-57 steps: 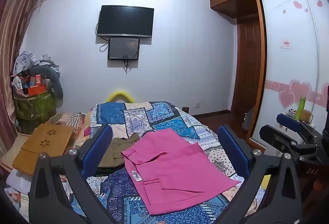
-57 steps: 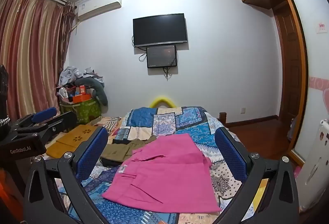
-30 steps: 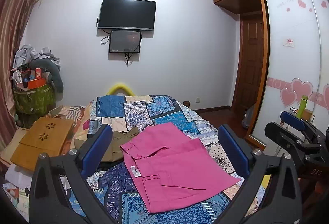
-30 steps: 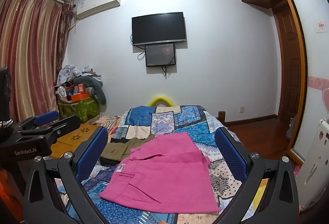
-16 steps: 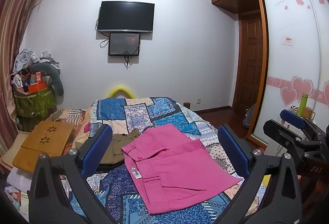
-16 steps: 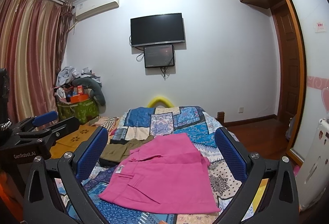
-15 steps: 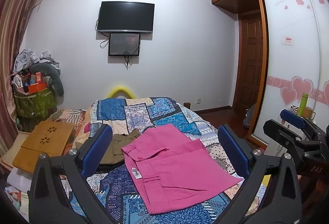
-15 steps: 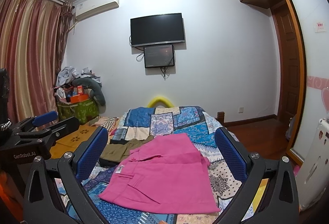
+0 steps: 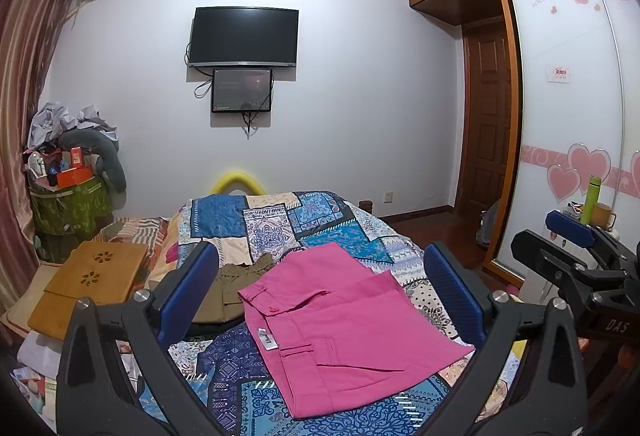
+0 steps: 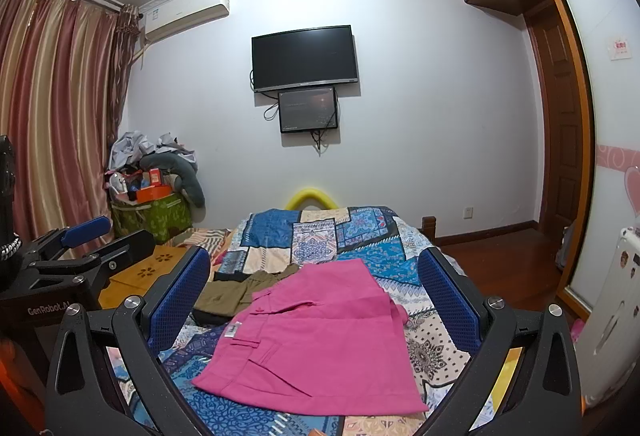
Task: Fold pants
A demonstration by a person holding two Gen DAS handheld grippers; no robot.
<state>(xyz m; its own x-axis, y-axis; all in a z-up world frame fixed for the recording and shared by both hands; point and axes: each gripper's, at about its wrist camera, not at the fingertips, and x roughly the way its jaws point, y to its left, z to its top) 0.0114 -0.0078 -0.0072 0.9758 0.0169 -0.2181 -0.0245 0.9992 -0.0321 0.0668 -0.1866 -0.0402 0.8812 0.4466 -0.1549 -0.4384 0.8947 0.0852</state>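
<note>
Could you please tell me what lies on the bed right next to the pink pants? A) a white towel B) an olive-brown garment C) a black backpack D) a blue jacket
B: an olive-brown garment lies on the patchwork bedspread by the waistband side of the pink pants; it shows in the right wrist view too.

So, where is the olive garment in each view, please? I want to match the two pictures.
Left wrist view: the olive garment lies left of centre, beside the pink pants, partly behind the left finger.
Right wrist view: the olive garment lies left of centre, at the upper left edge of the pink pants.
Shared landmark: the TV on the wall.
</note>
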